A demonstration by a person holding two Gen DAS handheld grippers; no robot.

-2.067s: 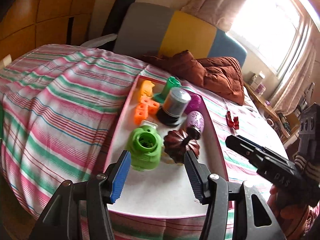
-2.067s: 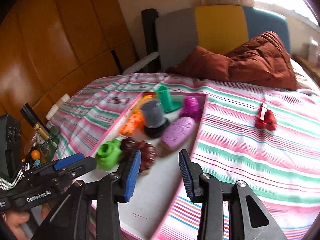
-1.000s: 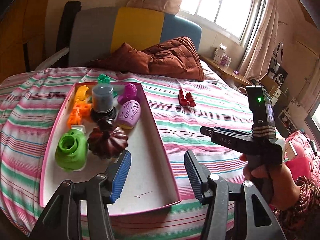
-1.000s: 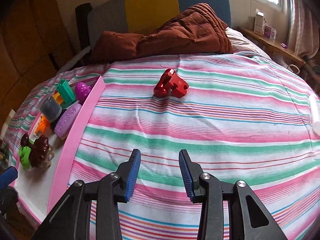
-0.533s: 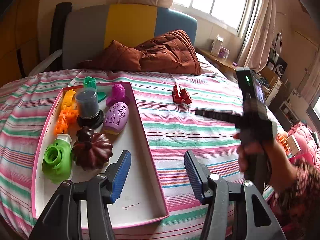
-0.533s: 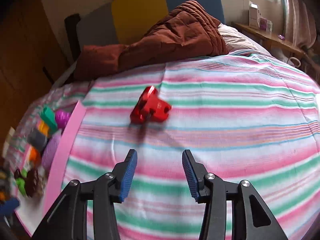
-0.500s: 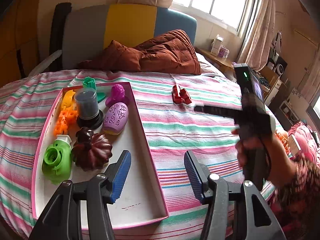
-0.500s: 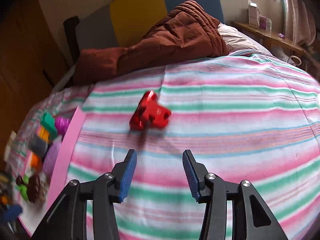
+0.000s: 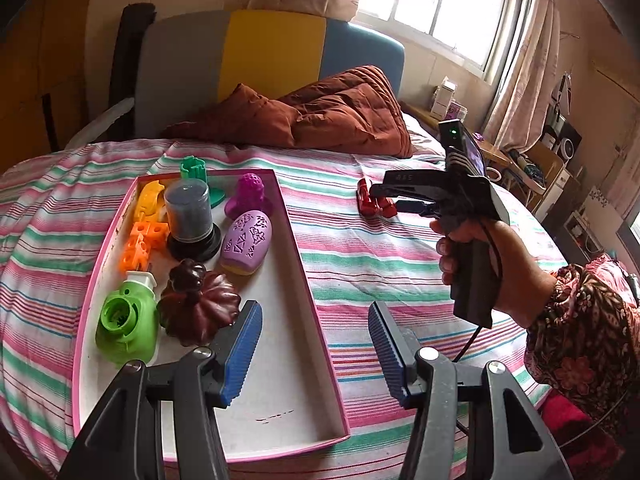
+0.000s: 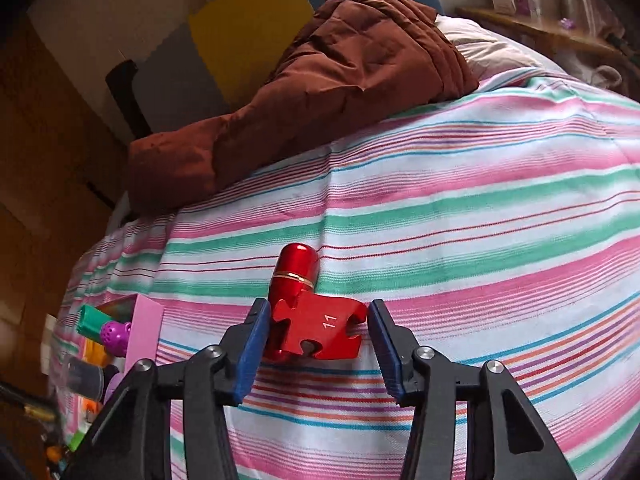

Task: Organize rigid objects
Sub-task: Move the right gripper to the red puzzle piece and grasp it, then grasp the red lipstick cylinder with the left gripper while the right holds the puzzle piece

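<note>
Right tool [image 10: 316, 338] is down at the striped bed cover [image 10: 460, 208], its two blue pads spread wide with the red puzzle piece [image 10: 320, 334] sitting between them. The left pad is right against the piece's edge, maybe touching; the right pad is just clear of it. Nothing pinched yet. The piece carries the number 11, and a small red capsule [image 10: 296, 266] lies up against its far side. Both rest on the bed, well apart from the pink tray [image 10: 144, 332] at the left edge of the right wrist view.

From the left wrist view, the right hand [image 9: 480, 260] grips the handle of that tool, with the tips reaching the red piece [image 9: 374, 204] on the stripes. The left tool [image 9: 316, 336] hangs over the near end of the tray [image 9: 296, 248], pads spread apart, holding nothing.

Inside the tray: a green toy [image 9: 126, 322], a dark brown pumpkin [image 9: 198, 306], a purple egg [image 9: 248, 242], a grey cylinder [image 9: 190, 214], orange blocks [image 9: 142, 242] and a magenta figure [image 9: 250, 194], all crowded at the far end. A rust-brown quilt [image 9: 320, 120] is bunched at the head of the bed.
</note>
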